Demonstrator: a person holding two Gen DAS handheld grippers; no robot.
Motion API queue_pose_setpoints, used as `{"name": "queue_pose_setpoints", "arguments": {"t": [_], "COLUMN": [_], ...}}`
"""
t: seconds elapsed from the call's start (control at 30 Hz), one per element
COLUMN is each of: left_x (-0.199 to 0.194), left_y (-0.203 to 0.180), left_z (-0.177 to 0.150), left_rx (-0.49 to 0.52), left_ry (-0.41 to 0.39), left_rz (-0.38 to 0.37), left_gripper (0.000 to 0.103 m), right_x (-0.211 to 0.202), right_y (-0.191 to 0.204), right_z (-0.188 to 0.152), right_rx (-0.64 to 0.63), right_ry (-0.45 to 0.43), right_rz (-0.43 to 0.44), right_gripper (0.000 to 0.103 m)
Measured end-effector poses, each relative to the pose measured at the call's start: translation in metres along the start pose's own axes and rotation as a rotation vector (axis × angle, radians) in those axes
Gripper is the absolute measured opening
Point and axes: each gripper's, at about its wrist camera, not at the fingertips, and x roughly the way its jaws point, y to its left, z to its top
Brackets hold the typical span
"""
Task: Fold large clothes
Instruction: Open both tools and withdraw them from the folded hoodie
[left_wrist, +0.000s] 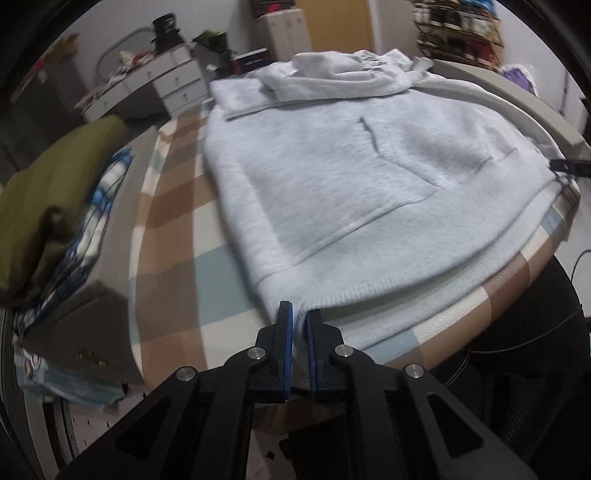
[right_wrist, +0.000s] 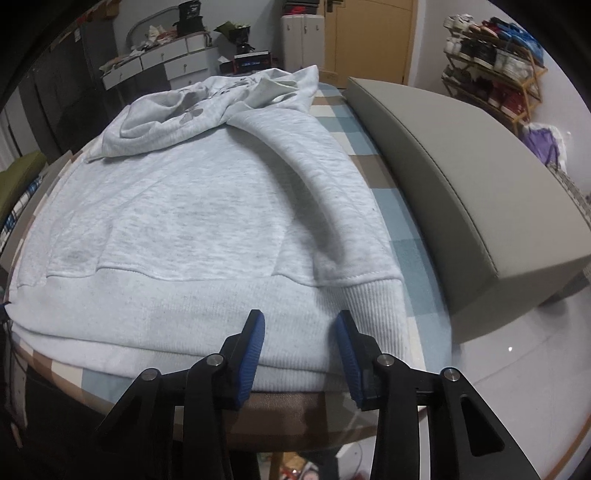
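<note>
- Lying flat on a checked cloth (left_wrist: 173, 236) over the table is a light grey hoodie (left_wrist: 332, 177), front up with the pouch pocket (left_wrist: 354, 192) showing, hood (right_wrist: 177, 114) bunched at the far end.
- left gripper (left_wrist: 299, 317) has its fingers pretty much together, pinching the near left corner of the hem (left_wrist: 369, 295).
- right gripper (right_wrist: 300, 325) sits at the hem's right end by the ribbed cuff (right_wrist: 373, 299), fingers apart with the ribbed band between them; can't tell if the pads actually press it.
- One sleeve (right_wrist: 321, 177) lies folded down along the hoodie's right side.
- Grey cushion (right_wrist: 461, 184) off to the right, shoe rack (right_wrist: 491, 59) behind it.
</note>
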Motion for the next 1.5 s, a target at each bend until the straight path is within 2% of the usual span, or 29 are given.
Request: {"name": "queue_pose_setpoints", "arguments": {"t": [0.07, 0.17, 0.3, 0.37, 0.4, 0.47, 0.5, 0.53, 0.6, 0.63, 0.67, 0.7, 0.73, 0.8, 0.83, 0.97, 1.03, 1.1, 1.17, 1.2, 1.3, 1.4, 1.43, 1.5], "left_x": [-0.001, 0.001, 0.006, 0.000, -0.003, -0.009, -0.013, -0.018, -0.028, -0.030, -0.029, -0.028, -0.024, -0.011, 0.001, 0.030, 0.031, 0.035, 0.037, 0.039, 0.042, 0.031, 0.027, 0.016], "left_y": [0.002, 0.008, 0.035, 0.038, 0.038, 0.044, 0.048, 0.055, 0.067, 0.072, 0.074, 0.075, 0.074, 0.068, 0.062, 0.050, 0.049, 0.050, 0.057, 0.060, 0.069, 0.072, 0.069, 0.064], "left_z": [-0.002, -0.002, -0.003, -0.007, -0.010, -0.015, -0.017, -0.019, -0.021, -0.020, -0.019, -0.017, -0.014, -0.006, -0.001, 0.011, 0.011, 0.011, 0.007, 0.006, 0.006, 0.010, 0.013, 0.018], "left_rx": [-0.010, -0.006, -0.150, -0.177, -0.184, -0.203, -0.215, -0.241, -0.313, -0.344, -0.374, -0.395, -0.425, -0.437, -0.440, -0.448, -0.465, -0.496, -0.547, -0.572, -0.614, -0.625, -0.614, -0.579], "left_ry": [0.002, -0.005, 0.027, 0.011, 0.009, 0.012, 0.003, -0.014, -0.048, -0.063, -0.078, -0.087, -0.093, -0.067, -0.029, 0.054, 0.047, 0.067, 0.076, 0.076, 0.060, -0.016, -0.038, -0.076], "left_rz": [0.017, 0.062, -0.019, -0.024, -0.018, 0.064, 0.077, 0.060, -0.056, -0.123, -0.193, -0.242, -0.314, -0.401, -0.424, -0.451, -0.460, -0.558, -0.675, -0.693, -0.761, -0.855, -0.869, -0.910], "left_gripper": [0.006, 0.013, 0.015, 0.018, 0.020, 0.020, 0.020, 0.020, 0.025, 0.038, 0.058, 0.066, 0.069, 0.069, 0.069, 0.069, 0.069, 0.070, 0.072, 0.072, 0.072, 0.072, 0.072, 0.072], "right_x": [-0.003, -0.007, -0.012, -0.016, -0.019, -0.026, -0.030, -0.035, -0.038, -0.038, -0.037, -0.035, -0.033, -0.029, -0.026, -0.016, -0.011, -0.006, 0.000, 0.002, 0.003, 0.001, -0.003, -0.013], "right_y": [-0.004, -0.009, -0.017, -0.022, -0.024, -0.027, -0.029, -0.031, -0.034, -0.035, -0.034, -0.034, -0.033, -0.030, -0.030, -0.033, -0.036, -0.037, -0.037, -0.039, -0.044, -0.050, -0.048, -0.044], "right_z": [-0.002, -0.001, -0.002, -0.001, 0.001, 0.004, 0.005, 0.005, 0.007, 0.008, 0.009, 0.011, 0.011, 0.013, 0.013, 0.013, 0.013, 0.014, 0.014, 0.014, 0.015, 0.015, 0.015, 0.014], "right_rx": [0.014, 0.032, 0.075, 0.090, 0.091, 0.089, 0.092, 0.099, 0.118, 0.126, 0.130, 0.133, 0.133, 0.128, 0.129, 0.156, 0.166, 0.171, 0.195, 0.210, 0.259, 0.319, 0.318, 0.311], "right_ry": [-0.001, -0.004, 0.001, 0.001, -0.005, -0.025, -0.037, -0.051, -0.069, -0.072, -0.072, -0.069, -0.065, -0.060, -0.054, -0.023, -0.013, 0.007, 0.033, 0.037, 0.029, 0.007, -0.009, -0.051], "right_rz": [0.008, 0.012, 0.036, 0.053, 0.055, 0.036, 0.025, 0.025, 0.045, 0.058, 0.069, 0.076, 0.079, 0.082, 0.083, 0.113, 0.113, 0.133, 0.195, 0.228, 0.290, 0.455, 0.523, 0.604], "right_gripper": [0.039, 0.040, 0.041, 0.041, 0.041, 0.046, 0.051, 0.053, 0.054, 0.055, 0.056, 0.056, 0.056, 0.056, 0.056, 0.056, 0.056, 0.059, 0.062, 0.067, 0.067, 0.067, 0.067, 0.067]}}
